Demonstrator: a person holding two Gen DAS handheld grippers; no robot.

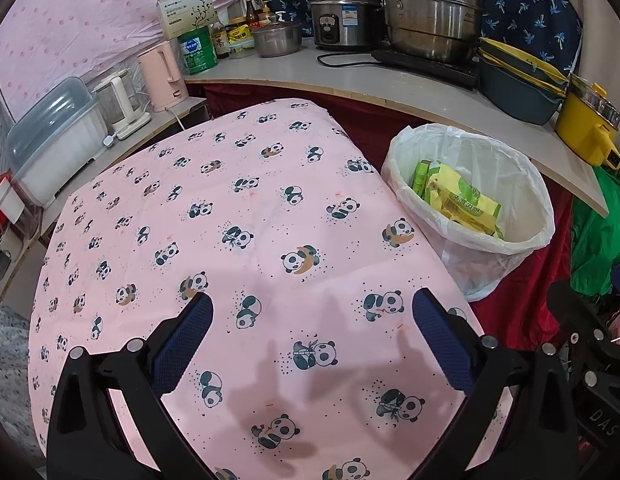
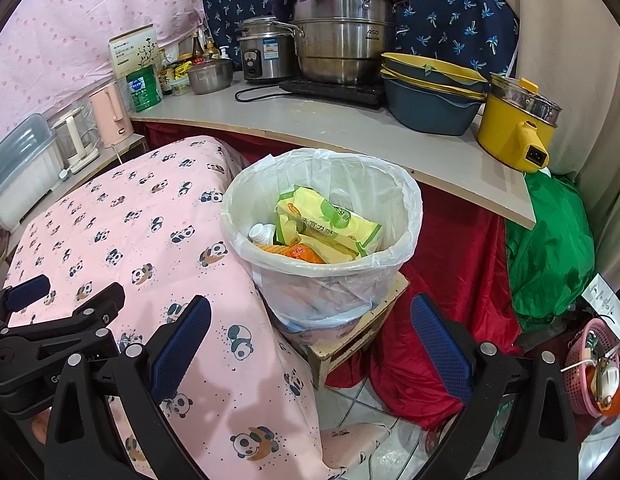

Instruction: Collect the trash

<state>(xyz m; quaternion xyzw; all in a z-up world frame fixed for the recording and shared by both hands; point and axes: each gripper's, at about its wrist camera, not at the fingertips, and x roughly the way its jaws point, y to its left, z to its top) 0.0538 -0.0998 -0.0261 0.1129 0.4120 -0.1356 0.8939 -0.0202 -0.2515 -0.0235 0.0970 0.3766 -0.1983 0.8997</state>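
- Blue-padded fingers of the left gripper [image 1: 312,322] sit nearest, spread wide apart over the pink panda cloth [image 1: 245,240], and they hold nothing.
- Nothing lies on the cloth under them.
- Over in the right wrist view, the right gripper [image 2: 310,324] has its jaws wide too, with nothing between them.
- It hangs over the right edge of the pink cloth and the tiled floor [image 2: 358,412].
- Next to it on the left, the left gripper shows up again, low over the cloth.
- Just beside the right edge of the cloth stands the trash bin [image 2: 326,280], a white pail with a thin clear bag [image 2: 406,184] folded over its rim.
- The bin rests on a small wooden box [image 2: 350,340].
- Inside the bin lie the yellow and green wrappers [image 2: 330,224], a little white bottle [image 2: 261,234] and an orange packet [image 2: 303,254].
- Far behind the bin runs a gray counter [image 2: 310,120].
- On it sit a big steel pot [image 2: 342,36], stacked blue and yellow bowls [image 2: 430,96] and a yellow electric pot [image 2: 514,128].
- A red cloth [image 2: 450,248] hangs under the counter, and a green bag [image 2: 550,248] is to the right.
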